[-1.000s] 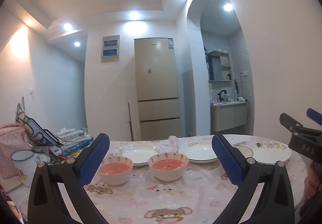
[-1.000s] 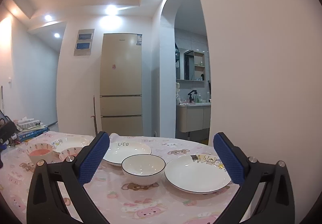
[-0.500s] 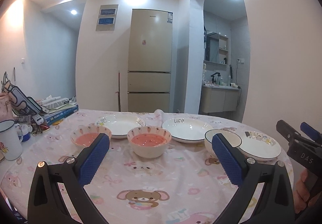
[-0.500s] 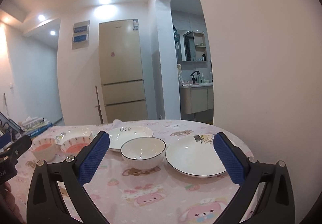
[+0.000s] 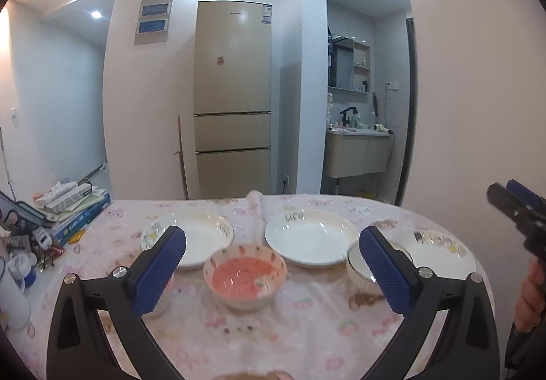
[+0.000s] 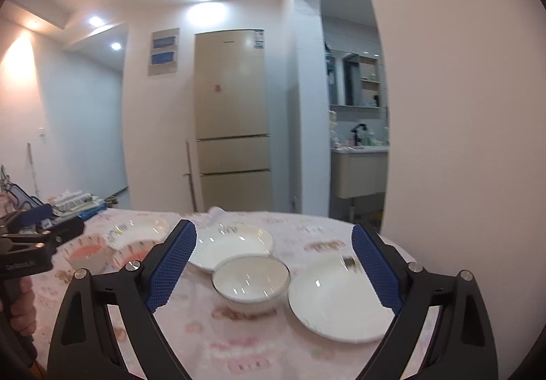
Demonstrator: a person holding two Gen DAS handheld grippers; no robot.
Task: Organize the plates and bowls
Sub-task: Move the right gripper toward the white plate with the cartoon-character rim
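The approach step is in hand; nothing is held. The left gripper (image 5: 271,262) stands apart and empty, framing the glossy ceramic pink bowl (image 5: 244,276) at frame centre. The right gripper (image 6: 273,265) is closing with nothing pressed, the round white bowl (image 6: 251,282) between its jaws. Shallow white plates (image 6: 336,299) rest on the cloth-covered surface (image 5: 300,339). Next, each gripper must descend onto a bowl rim.

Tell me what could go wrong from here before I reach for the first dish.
1. The right gripper is closing with nothing between its jaws; the white bowl may no longer fit between them.
2. That bowl sits close beside the right plate; grabbing one may knock the other.
3. The right plate lies near the table edge, so a nudge might push it off.
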